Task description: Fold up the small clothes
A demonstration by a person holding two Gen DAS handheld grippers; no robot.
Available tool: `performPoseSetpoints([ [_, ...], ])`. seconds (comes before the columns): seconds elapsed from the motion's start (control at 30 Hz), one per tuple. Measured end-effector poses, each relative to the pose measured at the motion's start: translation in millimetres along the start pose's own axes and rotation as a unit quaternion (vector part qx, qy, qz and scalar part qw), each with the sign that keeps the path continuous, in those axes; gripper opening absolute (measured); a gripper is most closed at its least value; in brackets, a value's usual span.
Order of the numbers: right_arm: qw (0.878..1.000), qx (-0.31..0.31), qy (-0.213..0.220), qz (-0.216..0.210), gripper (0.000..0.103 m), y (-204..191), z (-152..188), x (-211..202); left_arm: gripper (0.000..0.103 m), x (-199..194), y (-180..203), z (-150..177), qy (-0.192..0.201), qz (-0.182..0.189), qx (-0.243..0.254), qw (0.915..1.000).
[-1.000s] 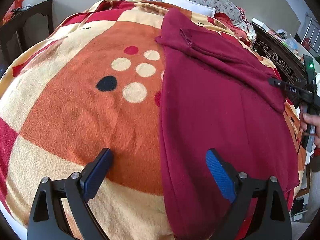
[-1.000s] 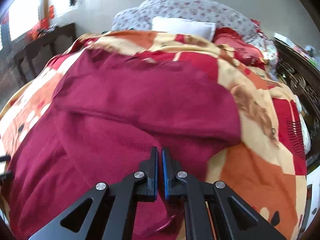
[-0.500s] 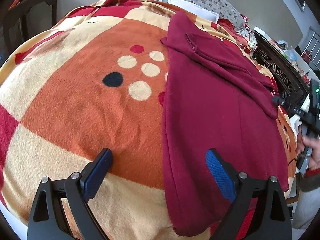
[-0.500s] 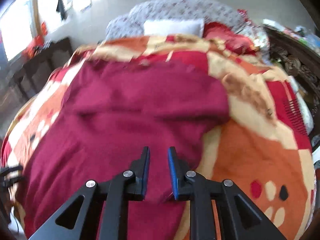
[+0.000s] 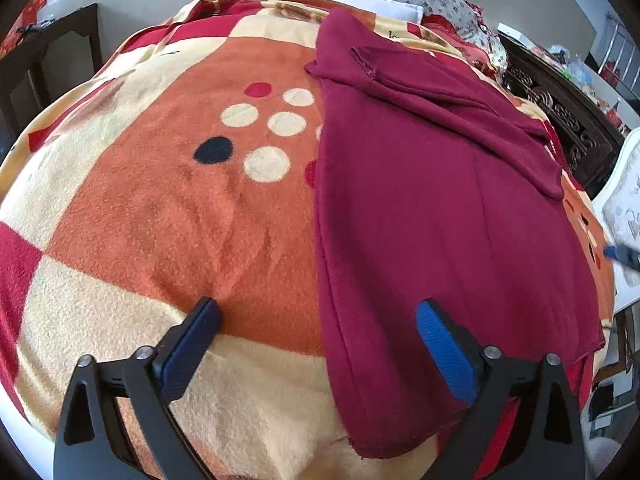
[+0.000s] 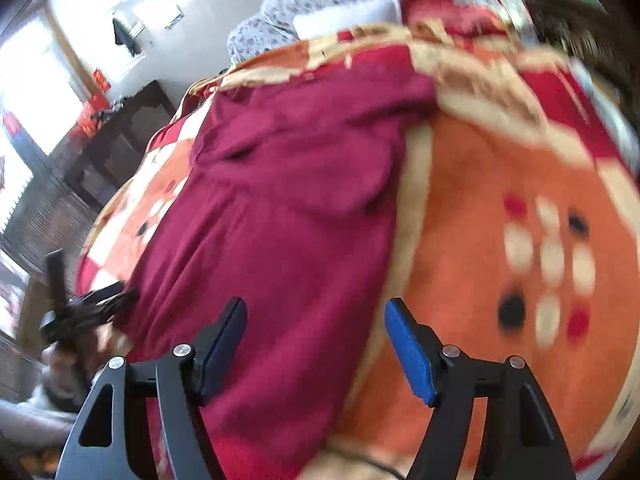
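the maroon garment (image 5: 432, 208) looks soft, light and floppy; pinch it at a hem corner. left gripper (image 5: 316, 344) and right gripper (image 6: 316, 344) both gape, holding nothing.

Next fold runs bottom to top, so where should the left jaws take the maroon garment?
Take the maroon garment at its near-left hem corner, coming from the bed's foot. That corner lies flat and free on the blanket, right ahead of the open left gripper.

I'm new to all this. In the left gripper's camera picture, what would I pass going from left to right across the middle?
Dark wooden furniture → patterned blanket with its spots → maroon garment → blue tip of the right gripper.
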State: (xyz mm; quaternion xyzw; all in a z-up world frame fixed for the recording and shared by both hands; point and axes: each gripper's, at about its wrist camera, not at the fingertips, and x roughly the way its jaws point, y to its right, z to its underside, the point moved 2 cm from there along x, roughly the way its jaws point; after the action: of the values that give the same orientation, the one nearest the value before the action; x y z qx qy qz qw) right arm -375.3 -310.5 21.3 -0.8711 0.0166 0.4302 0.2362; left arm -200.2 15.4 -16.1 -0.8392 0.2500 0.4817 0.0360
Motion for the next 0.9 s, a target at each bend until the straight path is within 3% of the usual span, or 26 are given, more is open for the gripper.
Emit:
performPoseSetpoints([
  [0.2, 0.998, 0.055, -0.012, -0.028, 0.076, 13.9, 45.4, 5.4, 0.103, 5.9, 10.1, 3.0, -0.009, -0.029, 0.032, 0.999],
  [0.4, 0.996, 0.06, -0.015, -0.07, 0.076, 3.7, 54.6, 17.8, 0.103, 4.2, 7.9, 4.8, -0.015, -0.024, 0.027, 0.9992],
  [0.6, 0.994, 0.059, -0.008, -0.086, 0.076, 0.1, 54.5, 21.1, 0.103, 6.1, 11.3, 6.4, -0.015, -0.033, 0.033, 0.9988],
  [0.67, 0.994, 0.056, -0.003, -0.089, 0.072, -1.4, 55.0, 22.6, 0.103, 6.6, 11.9, 5.9, -0.015, -0.033, 0.032, 0.9988],
  [0.83, 0.996, 0.045, -0.002, -0.074, 0.047, -5.7, 54.9, 23.5, 0.103, 7.9, 12.8, 6.2, -0.016, -0.04, 0.033, 0.9985],
  [0.9, 0.997, 0.035, -0.003, -0.072, 0.045, -9.5, 53.8, 21.8, 0.103, 7.9, 12.5, 5.6, -0.017, -0.041, 0.034, 0.9985],
])
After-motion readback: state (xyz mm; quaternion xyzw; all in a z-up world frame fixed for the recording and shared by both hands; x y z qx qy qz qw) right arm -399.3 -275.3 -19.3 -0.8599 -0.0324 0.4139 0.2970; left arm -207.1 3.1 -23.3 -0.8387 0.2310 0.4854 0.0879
